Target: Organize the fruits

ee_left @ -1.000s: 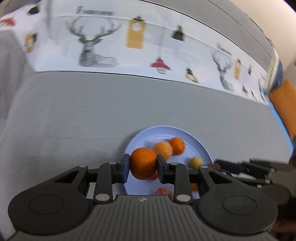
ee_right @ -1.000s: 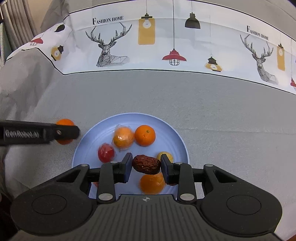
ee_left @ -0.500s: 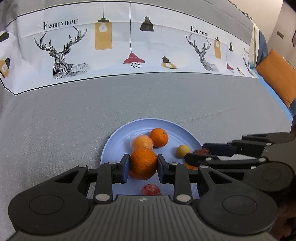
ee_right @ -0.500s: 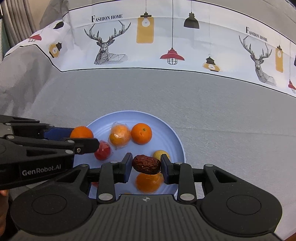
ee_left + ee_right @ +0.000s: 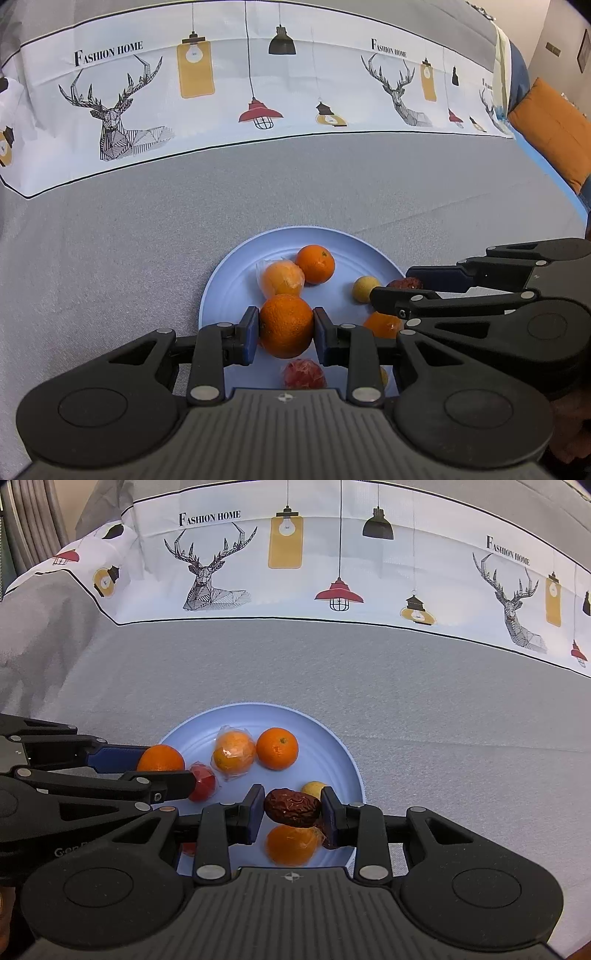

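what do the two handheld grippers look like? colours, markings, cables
Both match: the left gripper and right gripper are matte black, with a ribbed grey top plate bearing a small crosshair mark, round black discs either side, silver pivot pins and blue-padded jaws. White lettering beginning "Gen" runs along the left one's side. No cables or sleeves visible.

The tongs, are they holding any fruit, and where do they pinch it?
Left tongs pinch an orange by its sides; right tongs pinch a wrinkly red date by its ends.
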